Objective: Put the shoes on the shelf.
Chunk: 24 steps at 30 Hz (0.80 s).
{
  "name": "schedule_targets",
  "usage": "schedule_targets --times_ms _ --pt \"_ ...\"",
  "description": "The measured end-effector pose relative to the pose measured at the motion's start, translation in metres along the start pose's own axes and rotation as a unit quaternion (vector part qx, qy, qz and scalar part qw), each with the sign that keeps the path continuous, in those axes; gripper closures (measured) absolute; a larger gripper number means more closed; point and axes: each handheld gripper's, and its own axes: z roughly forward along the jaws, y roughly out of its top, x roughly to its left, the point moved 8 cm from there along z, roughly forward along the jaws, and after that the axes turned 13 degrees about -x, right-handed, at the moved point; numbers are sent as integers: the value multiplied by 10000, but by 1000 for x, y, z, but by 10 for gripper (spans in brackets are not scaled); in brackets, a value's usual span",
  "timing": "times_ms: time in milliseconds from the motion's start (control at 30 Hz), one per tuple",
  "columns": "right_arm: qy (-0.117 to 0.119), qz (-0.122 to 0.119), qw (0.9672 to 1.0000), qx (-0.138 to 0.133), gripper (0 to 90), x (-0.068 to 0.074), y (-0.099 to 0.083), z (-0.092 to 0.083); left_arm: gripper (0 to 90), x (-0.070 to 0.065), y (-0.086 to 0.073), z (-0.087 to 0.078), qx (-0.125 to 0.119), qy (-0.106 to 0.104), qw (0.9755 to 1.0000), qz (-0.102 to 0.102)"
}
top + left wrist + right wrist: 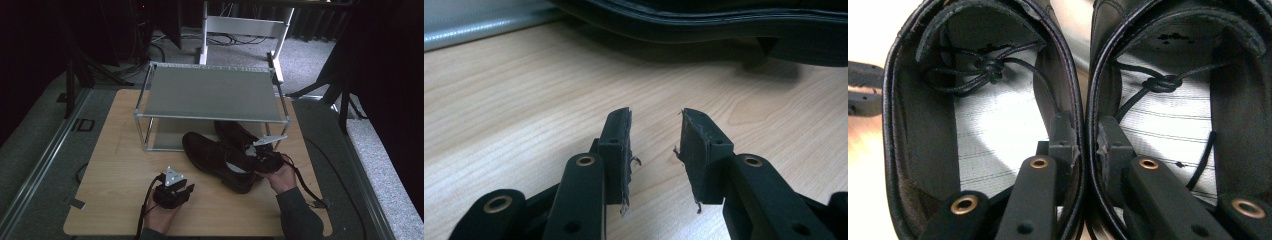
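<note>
Fingers of the right gripper [1083,140] are pinched on the touching inner walls of two black shoes [220,160], which are held together on the wooden table [115,165] by the metal rack [210,95]. Nothing is held by the left gripper [655,145]; its fingers are spread apart.

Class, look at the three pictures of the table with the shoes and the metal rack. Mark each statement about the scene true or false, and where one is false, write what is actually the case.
1. The right gripper pinches the inner walls of two black shoes together. True.
2. The left gripper holds a shoe. False: its jaws stand apart over the bare wooden table with nothing between them.
3. Both shoes sit on the top shelf of the metal rack. False: that shelf is bare; the shoes lie on the table in front of the rack.
4. Both shoes have knotted laces. True.
5. The shoes are white. False: they are black.
</note>
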Motion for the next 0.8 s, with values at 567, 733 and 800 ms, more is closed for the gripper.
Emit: schedule_targets --times_ms 567,733,800 --pt "-278 188 9993 -185 801 -2 19 22 710 3 40 27 -426 474 9977 217" --pt "-362 282 9986 -261 801 0 23 27 758 0 50 39 -477 571 9969 239" --pt "-366 325 9984 -281 802 -1 24 27 779 -1 55 44 -504 595 9967 203"
